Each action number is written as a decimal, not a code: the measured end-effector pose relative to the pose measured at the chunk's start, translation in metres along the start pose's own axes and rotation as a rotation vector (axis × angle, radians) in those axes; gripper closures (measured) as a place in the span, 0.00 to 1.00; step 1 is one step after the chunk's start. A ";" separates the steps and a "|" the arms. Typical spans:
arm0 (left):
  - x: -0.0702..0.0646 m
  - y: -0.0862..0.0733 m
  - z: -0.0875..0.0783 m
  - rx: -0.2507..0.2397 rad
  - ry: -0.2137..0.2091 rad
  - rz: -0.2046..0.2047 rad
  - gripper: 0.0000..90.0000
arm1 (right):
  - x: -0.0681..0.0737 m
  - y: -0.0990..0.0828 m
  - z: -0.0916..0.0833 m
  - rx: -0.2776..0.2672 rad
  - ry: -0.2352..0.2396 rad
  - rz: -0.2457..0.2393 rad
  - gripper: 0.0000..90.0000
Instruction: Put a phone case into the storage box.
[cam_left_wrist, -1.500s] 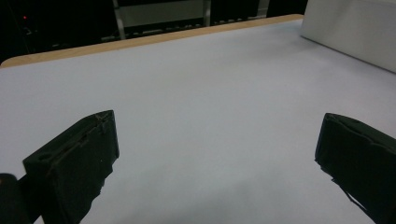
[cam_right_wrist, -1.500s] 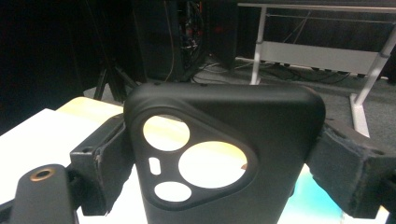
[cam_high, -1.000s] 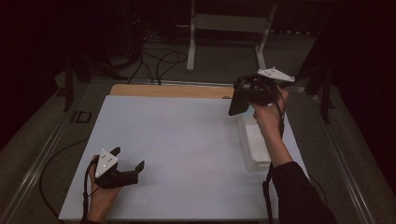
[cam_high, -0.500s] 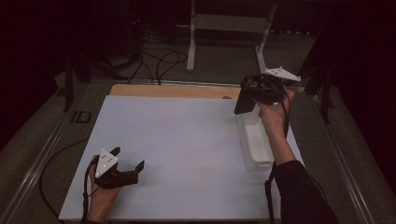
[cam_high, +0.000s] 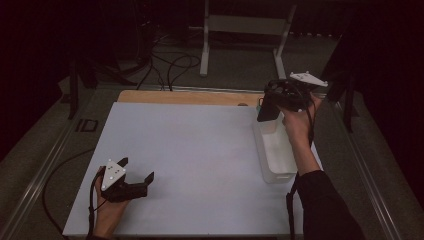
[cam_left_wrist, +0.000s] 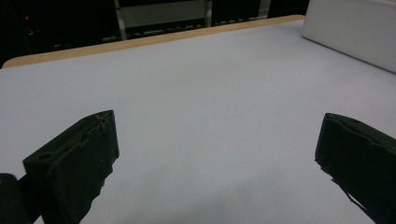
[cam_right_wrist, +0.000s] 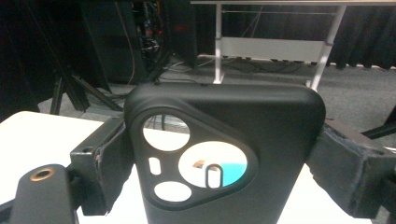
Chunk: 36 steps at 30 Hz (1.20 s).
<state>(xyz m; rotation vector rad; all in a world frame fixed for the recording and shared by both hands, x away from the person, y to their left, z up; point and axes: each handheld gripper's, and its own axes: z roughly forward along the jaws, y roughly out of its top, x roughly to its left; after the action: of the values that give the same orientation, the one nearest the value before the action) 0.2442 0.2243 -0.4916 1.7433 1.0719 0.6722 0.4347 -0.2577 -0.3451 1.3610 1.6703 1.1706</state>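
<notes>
Right gripper: the right gripper (cam_high: 267, 107) is raised over the far right part of the table, held in the person's right hand (cam_high: 296, 120), with a grey 3-cornered plate on top. Its 2 jaws are clenched on a black phone case (cam_right_wrist: 224, 154), 1 jaw on each side edge.

Phone case: in the right gripper view it stands upright between the jaws, its back showing a rounded camera cut-out with several holes. In the high view it shows as a dark slab (cam_high: 265, 106) hanging above the far end of the bin.

Bin: a clear plastic bin (cam_high: 276, 152) lies along the right side of the white surface, its long side running near to far. What is inside I cannot tell. In the left gripper view its pale wall (cam_left_wrist: 355, 32) shows at the far right.

Left gripper: the left gripper (cam_high: 135, 181) rests low at the near left of the table, in the person's left hand (cam_high: 107, 212). Its jaws are released and spread wide, with nothing between them but bare surface.

Table: a white sheet (cam_high: 190, 155) covers the top; a strip of wooden edge (cam_high: 190, 97) shows along the far side.

Background: a dark floor with cables (cam_high: 170, 65) and a pale metal stand (cam_high: 245, 30) lies beyond the table.
</notes>
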 end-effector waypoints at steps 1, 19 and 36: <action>0.000 0.000 0.000 0.000 0.000 0.000 0.01 | 0.000 0.000 0.000 0.000 0.000 0.000 0.15; 0.000 0.000 0.000 0.001 0.002 0.001 0.01 | -0.014 -0.005 0.007 0.028 -0.065 0.006 0.15; 0.000 0.000 -0.001 -0.004 0.003 -0.001 0.01 | -0.018 -0.019 0.022 0.074 -0.091 0.018 0.15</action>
<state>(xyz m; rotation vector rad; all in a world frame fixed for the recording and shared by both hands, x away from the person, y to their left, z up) 0.2429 0.2249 -0.4912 1.7382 1.0726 0.6763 0.4514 -0.2714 -0.3715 1.4554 1.6540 1.0503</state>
